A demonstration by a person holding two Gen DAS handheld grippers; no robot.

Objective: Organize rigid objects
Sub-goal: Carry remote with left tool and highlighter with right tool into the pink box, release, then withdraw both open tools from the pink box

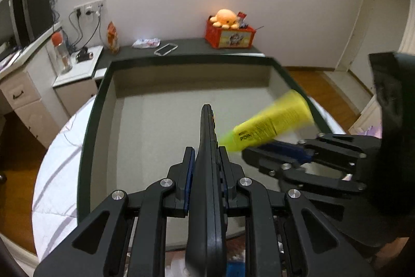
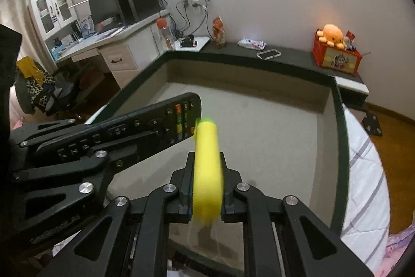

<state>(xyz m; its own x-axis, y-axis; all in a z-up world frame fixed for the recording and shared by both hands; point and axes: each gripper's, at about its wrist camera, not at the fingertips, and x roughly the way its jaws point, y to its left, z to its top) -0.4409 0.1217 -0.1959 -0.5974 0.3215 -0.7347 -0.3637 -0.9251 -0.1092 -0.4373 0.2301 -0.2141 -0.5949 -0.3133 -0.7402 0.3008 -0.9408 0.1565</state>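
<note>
Left tongs [image 1: 206, 162] are clamping a black remote [image 1: 207, 147], right tongs [image 2: 206, 183] are pinching a yellow tube [image 2: 207, 162], both hovering over the empty tray [image 1: 85, 136] (nothing yet deposited, placement pending).

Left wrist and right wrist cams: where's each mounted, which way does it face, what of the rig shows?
Left wrist: sits behind the left gripper, faces along it into the gray box; it grips a black remote; the right gripper enters from the right.
Right wrist: sits behind the right gripper, faces the same box; it grips a yellow tube; the left gripper enters from the left.
Shared: box, remote, tube, orange octopus plush.
</note>
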